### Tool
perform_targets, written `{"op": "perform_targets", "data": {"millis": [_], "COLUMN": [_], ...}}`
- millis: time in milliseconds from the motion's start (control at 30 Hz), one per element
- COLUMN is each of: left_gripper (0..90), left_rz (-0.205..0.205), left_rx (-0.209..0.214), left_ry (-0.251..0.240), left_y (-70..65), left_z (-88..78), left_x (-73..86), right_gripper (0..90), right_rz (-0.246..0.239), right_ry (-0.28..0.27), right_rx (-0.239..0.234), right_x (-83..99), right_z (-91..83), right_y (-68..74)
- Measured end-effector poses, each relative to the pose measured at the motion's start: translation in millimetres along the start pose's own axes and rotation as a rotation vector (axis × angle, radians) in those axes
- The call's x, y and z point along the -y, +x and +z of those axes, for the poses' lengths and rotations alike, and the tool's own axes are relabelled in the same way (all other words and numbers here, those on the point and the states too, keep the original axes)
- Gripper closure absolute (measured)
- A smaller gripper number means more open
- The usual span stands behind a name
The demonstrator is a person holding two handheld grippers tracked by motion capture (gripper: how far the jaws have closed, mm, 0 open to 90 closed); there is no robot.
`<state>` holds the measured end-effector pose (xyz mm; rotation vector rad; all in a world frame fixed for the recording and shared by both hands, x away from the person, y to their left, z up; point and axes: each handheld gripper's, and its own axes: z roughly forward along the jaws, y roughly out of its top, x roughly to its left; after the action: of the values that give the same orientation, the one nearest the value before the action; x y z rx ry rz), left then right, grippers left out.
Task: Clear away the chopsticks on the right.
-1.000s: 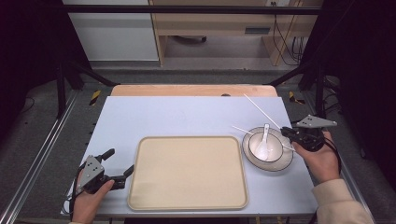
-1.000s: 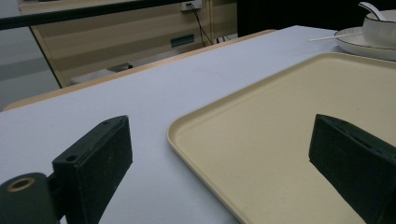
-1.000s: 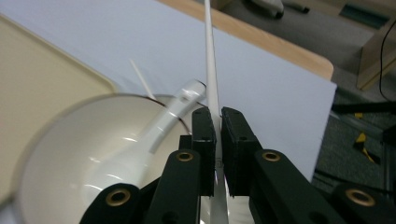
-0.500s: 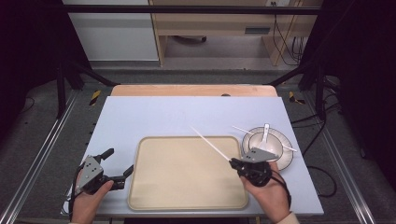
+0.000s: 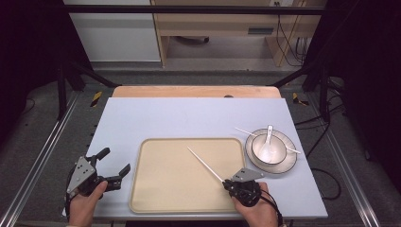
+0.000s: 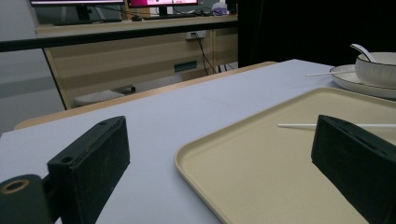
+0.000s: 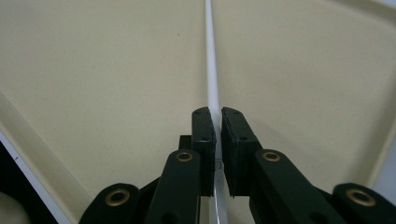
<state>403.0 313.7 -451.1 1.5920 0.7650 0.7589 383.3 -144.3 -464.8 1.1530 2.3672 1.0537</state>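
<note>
Right gripper [image 7: 217, 122] clamped thin white plastic chopstick [image 5: 204, 163] near its end, stick angled low over smooth beige rounded-corner tray [image 5: 142, 189], likely for laying it flat there. Left gripper [image 5: 109, 166] hung open, empty, beside tray's edge. Second chopstick [image 5: 246, 132] rested across glossy white plate [image 5: 288, 165] under bowl with spoon [image 5: 268, 142].

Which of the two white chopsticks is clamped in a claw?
The chopstick over the beige tray, pinched by the right claw; the other chopstick lies across the plate.
</note>
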Motion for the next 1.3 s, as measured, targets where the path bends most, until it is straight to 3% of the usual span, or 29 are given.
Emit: {"op": "perform_targets", "data": {"millis": [200,267,400,500,533,567,600,633,700,733,767,800,900,933,967,1100,1167,1200,1300], "left_gripper": [4.0,4.0,4.0,4.0,4.0,4.0,4.0,4.0,4.0,4.0,4.0,4.0,4.1,4.1,4.2,4.3,4.4,4.5,4.6], "left_rz": [-0.001,-0.001,-0.004,-0.007,-0.007,-0.007,-0.007,-0.006,-0.007,-0.007,-0.006,-0.006,-0.010,-0.010,-0.009,-0.009,-0.008,-0.008,-0.006], "left_rx": [0.002,0.002,0.001,-0.001,0.000,0.000,0.000,0.001,0.000,0.000,-0.001,-0.001,-0.003,-0.003,-0.003,0.001,0.002,0.005,0.007], "left_ry": [0.004,0.003,0.002,0.003,0.003,0.003,0.003,0.004,0.006,0.006,0.009,0.009,0.011,0.011,0.014,0.021,0.023,0.027,0.030], "left_y": [0.2,-0.1,0.3,0.7,0.8,0.5,0.5,0.1,-0.4,-0.4,-0.4,-0.4,0.0,0.0,-0.1,-0.8,-1.0,-1.3,-1.5], "left_z": [0.1,0.1,-0.7,-1.0,-1.1,-1.1,-1.1,-0.9,-0.8,-0.8,-0.8,-0.8,-0.6,-0.6,-0.5,0.3,0.7,1.3,1.7], "left_x": [0.2,0.1,0.4,0.7,0.8,0.7,0.7,0.7,0.8,0.8,1.0,1.0,1.8,1.8,2.1,3.1,3.4,3.8,4.2], "right_gripper": [80.8,73.1,65.5,61.6,61.6,57.0,57.0,54.1,50.6,50.6,44.5,43.2,41.3,41.3,37.9,50.1,52.9,56.4,59.5], "right_rz": [-0.009,0.020,0.027,-0.008,-0.008,-0.019,-0.019,-0.017,-0.017,-0.017,-0.029,-0.025,-0.023,-0.023,0.016,0.038,0.048,0.044,0.015], "right_ry": [-0.006,-0.027,-0.081,-0.131,-0.131,-0.170,-0.170,-0.198,-0.232,-0.232,-0.252,-0.230,-0.229,-0.229,-0.203,-0.131,-0.102,-0.053,-0.001], "right_rx": [-0.002,0.005,0.019,0.068,0.068,0.113,0.113,0.149,0.188,0.188,0.204,0.215,0.288,0.288,0.290,0.290,0.283,0.262,0.240], "right_x": [3.6,2.6,-4.9,-17.4,-17.4,-28.5,-28.5,-36.4,-43.1,-43.1,-46.1,-46.7,-43.1,-43.1,-37.5,-23.4,-19.7,-13.8,-9.5], "right_z": [4.5,2.8,-11.4,-34.5,-34.5,-57.4,-57.4,-76.7,-98.0,-98.0,-114.0,-119.3,-132.0,-132.0,-133.0,-119.4,-113.3,-101.2,-85.4], "right_y": [0.6,0.5,-6.8,-23.0,-23.0,-42.2,-42.2,-60.6,-84.6,-84.6,-110.5,-123.4,-159.9,-159.9,-186.7,-220.6,-226.7,-233.9,-238.0]}}
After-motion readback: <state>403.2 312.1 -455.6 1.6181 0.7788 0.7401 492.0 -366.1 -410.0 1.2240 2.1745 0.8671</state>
